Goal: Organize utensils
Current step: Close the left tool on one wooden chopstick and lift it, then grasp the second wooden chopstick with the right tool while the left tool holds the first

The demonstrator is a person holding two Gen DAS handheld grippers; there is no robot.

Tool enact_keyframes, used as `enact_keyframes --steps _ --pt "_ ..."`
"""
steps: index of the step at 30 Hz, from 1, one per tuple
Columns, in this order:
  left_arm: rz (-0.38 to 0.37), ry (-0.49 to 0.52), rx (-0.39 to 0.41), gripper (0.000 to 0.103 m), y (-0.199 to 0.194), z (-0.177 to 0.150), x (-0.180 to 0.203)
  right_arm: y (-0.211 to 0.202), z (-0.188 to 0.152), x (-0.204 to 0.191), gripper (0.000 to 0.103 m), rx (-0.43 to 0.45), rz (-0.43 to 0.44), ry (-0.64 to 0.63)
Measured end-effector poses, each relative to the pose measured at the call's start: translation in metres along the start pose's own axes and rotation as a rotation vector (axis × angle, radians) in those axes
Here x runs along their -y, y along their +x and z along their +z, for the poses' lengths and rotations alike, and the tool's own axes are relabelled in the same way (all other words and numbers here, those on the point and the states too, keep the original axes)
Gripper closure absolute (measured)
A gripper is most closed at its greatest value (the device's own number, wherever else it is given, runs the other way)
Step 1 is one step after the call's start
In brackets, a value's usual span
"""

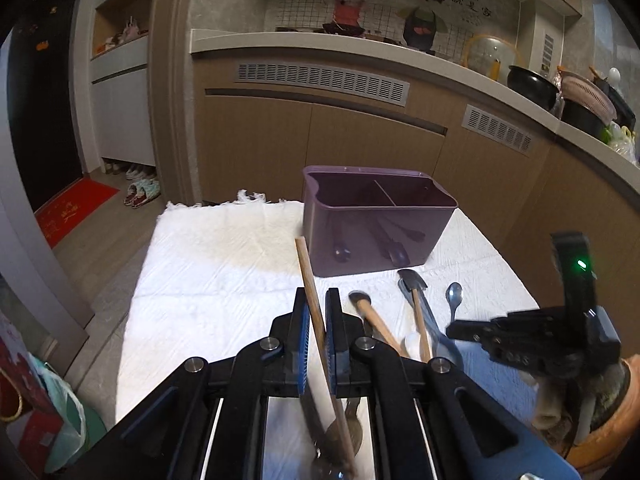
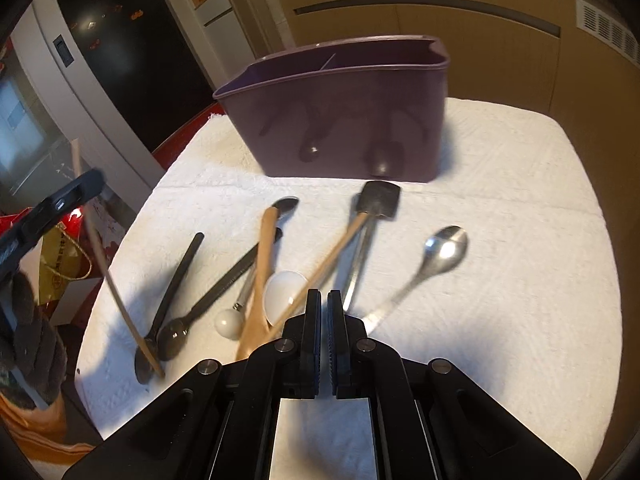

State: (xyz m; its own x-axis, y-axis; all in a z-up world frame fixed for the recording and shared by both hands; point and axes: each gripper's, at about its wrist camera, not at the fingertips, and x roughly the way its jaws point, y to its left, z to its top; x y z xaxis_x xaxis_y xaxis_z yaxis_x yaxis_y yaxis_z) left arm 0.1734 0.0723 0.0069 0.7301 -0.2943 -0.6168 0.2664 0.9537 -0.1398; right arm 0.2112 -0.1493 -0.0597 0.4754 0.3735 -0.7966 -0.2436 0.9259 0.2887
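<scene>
Gripping wooden stick (image 1: 316,320) w/ left claw (image 1: 317,312).

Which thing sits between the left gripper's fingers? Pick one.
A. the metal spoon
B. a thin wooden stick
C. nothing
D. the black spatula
B: in the left wrist view the left gripper is shut on the thin wooden stick, which rises between its fingers toward the purple holder.

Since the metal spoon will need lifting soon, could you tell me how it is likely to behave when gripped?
The metal spoon looks polished, so it may slip between the pads. It lies flat on the white towel, leaving little handle height to pinch. It looks rigid, so probably won't bend.
</scene>
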Motion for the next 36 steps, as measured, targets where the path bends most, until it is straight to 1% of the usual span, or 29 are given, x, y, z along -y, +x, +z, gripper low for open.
enact_keyframes --steps 2,4,6,9,15,17,20,23,28,31,33,36 --pt "-0.006 -0.01 -0.007 0.097 -0.007 -0.006 -0.005 0.01 0.007 -0.004 0.097 -0.02 -0.006 0.01" --pt "-0.013 -0.018 -0.017 0.097 -0.011 -0.012 -0.008 0.022 0.013 -0.006 0.092 -0.05 -0.022 0.031" --pt "-0.022 -0.02 -0.023 0.096 -0.014 -0.018 -0.011 0.03 0.016 -0.006 0.08 -0.069 -0.029 0.064" --pt "-0.044 -0.026 -0.03 0.096 -0.015 -0.024 -0.013 0.035 0.022 -0.008 0.073 -0.07 -0.055 0.093" --pt "-0.065 -0.054 -0.022 0.096 -0.017 -0.028 -0.02 0.048 0.038 -0.004 0.073 -0.087 -0.092 0.16" --pt "-0.071 -0.058 -0.027 0.096 -0.015 -0.03 -0.019 0.052 0.044 -0.004 0.073 -0.087 -0.112 0.163" --pt "-0.073 -0.052 -0.037 0.096 -0.014 -0.033 -0.018 0.058 0.05 -0.011 0.074 -0.101 -0.165 0.112" --pt "-0.072 -0.055 -0.038 0.096 -0.014 -0.033 -0.02 0.058 0.045 -0.022 0.074 -0.11 -0.205 0.05" --pt "-0.073 -0.07 -0.036 0.096 -0.012 -0.033 -0.025 0.048 0.035 -0.021 0.077 -0.124 -0.184 0.074" --pt "-0.08 -0.075 -0.033 0.096 -0.009 -0.032 -0.026 0.044 0.031 -0.023 0.077 -0.12 -0.173 0.05" --pt "-0.085 -0.078 -0.034 0.096 -0.006 -0.032 -0.026 0.051 0.035 -0.024 0.077 -0.12 -0.168 0.055" --pt "-0.088 -0.085 -0.036 0.096 -0.003 -0.031 -0.027 0.06 0.046 -0.022 0.075 -0.093 -0.196 0.057"
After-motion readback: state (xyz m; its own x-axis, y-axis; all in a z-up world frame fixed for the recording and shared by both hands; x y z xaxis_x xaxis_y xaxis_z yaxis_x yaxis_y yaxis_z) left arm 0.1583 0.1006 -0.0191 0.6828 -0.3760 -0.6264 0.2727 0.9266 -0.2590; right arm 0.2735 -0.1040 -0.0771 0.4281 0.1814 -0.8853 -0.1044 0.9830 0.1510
